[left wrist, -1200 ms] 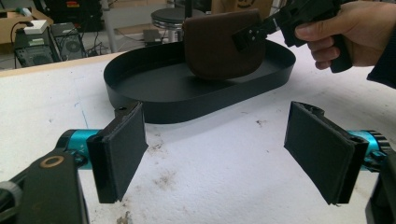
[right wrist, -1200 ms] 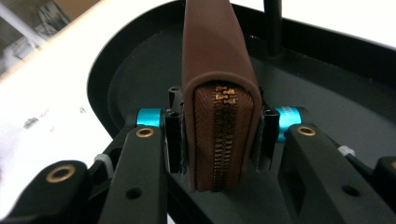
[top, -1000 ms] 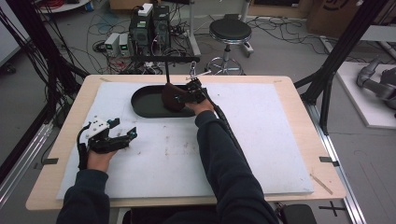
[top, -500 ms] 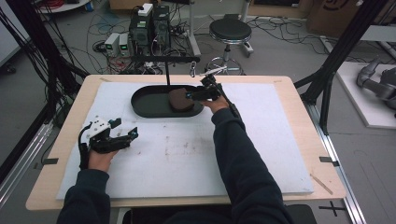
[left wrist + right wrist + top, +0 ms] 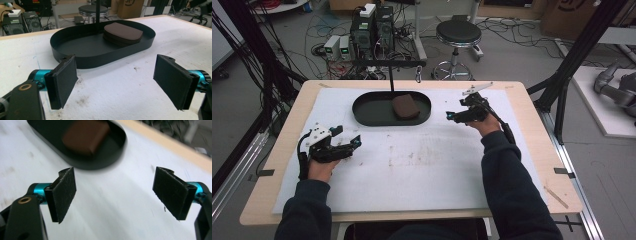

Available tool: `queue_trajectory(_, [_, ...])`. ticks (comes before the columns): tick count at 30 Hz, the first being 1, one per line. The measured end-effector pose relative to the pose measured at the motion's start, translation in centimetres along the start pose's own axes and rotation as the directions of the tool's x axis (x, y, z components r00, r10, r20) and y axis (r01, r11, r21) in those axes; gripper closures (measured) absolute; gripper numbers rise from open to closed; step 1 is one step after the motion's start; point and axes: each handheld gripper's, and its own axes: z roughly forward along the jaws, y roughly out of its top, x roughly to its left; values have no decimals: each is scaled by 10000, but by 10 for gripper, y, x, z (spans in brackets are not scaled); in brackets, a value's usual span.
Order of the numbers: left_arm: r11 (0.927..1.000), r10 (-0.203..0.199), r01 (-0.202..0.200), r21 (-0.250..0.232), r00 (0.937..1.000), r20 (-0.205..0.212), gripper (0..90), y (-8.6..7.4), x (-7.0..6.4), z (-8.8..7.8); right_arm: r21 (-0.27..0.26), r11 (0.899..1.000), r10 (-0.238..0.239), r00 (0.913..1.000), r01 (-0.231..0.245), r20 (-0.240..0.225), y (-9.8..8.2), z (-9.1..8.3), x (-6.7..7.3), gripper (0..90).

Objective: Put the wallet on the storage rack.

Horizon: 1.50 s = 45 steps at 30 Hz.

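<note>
A wooden desk (image 5: 532,120) carries a white mat (image 5: 422,170) that covers most of its top, smudged with dark marks near the middle. At the far centre of the mat lies a black oval tray (image 5: 372,112), and inside it, towards its right end, rests a brown pad (image 5: 405,106) with rounded corners. A thin black post (image 5: 391,80) rises at the far rim of the tray.

The left gripper (image 5: 354,141) is held low over the near left part of the mat, pointing right and slightly far, well apart from the tray. In the left gripper view its two black jaws stand wide apart with nothing between them, and beyond them the tray (image 5: 82,50) and the brown pad (image 5: 123,32) sit on the mat (image 5: 112,95).

The right gripper (image 5: 450,116) is held to the right of the tray, near its right end but not touching it, pointing left. In the right gripper view, which is blurred, its jaws are also spread wide and empty over the mat (image 5: 112,202), with the tray (image 5: 112,147) and the pad (image 5: 86,136) at the top left.

Beyond the desk stand a round black stool (image 5: 458,32) and computer boxes (image 5: 372,25) among loose cables on the floor.
</note>
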Motion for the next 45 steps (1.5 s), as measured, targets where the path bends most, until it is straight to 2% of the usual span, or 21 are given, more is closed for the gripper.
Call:
queue_trajectory(1, [10000,14,-14,-43,10000,1,188,1,0,1,-62,10000,16,9999,-15,142,-6,-6,-1,193])
queue_trajectory(3, [10000,-15,15,-82,10000,-3,188,1,0,2,-517,9981,-353,9992,343,-185,-22,-22,-2,193])
queue_trajectory(4, [10000,-46,46,-70,10000,-5,188,1,1,2,-737,9969,-295,9995,289,-75,-29,-28,-2,192])
queue_trajectory(5, [9999,-138,138,-65,9999,13,188,1,2,3,-672,9977,-124,9999,124,0,-35,-34,-3,192])
queue_trajectory(6, [9998,-168,168,-56,9999,1,188,1,2,4,-852,9963,-93,9999,100,86,-43,-41,-4,192])
queue_trajectory(8, [9999,-144,144,-49,9999,-14,188,3,2,5,-1178,9930,100,9999,-87,103,-58,-53,-6,192])
queue_trajectory(13, [10000,-45,45,-27,10000,-13,188,4,1,6,-1693,9851,413,9974,-308,588,-92,-77,-11,192])
queue_trajectory(16, [10000,-13,13,-37,10000,-23,188,4,1,6,-1906,9792,833,9943,-694,662,-107,-84,-12,193])
queue_trajectory(18, [10000,-2,1,-55,10000,-52,189,4,0,6,-1990,9775,857,9936,-697,732,-115,-87,-12,193])
queue_trajectory(23, [10000,30,-31,-54,10000,-80,189,4,0,5,-1829,9812,835,9900,-617,1136,-122,-91,-9,193])
queue_trajectory(34, [9998,200,-200,-11,9998,82,189,4,-8,3,-1800,9813,907,9890,-688,1169,-126,-88,-6,193])
queue_trajectory(45, [9997,226,-226,113,9997,45,189,2,-7,5,-1615,9844,887,9893,-694,1155,-127,-84,-7,193])
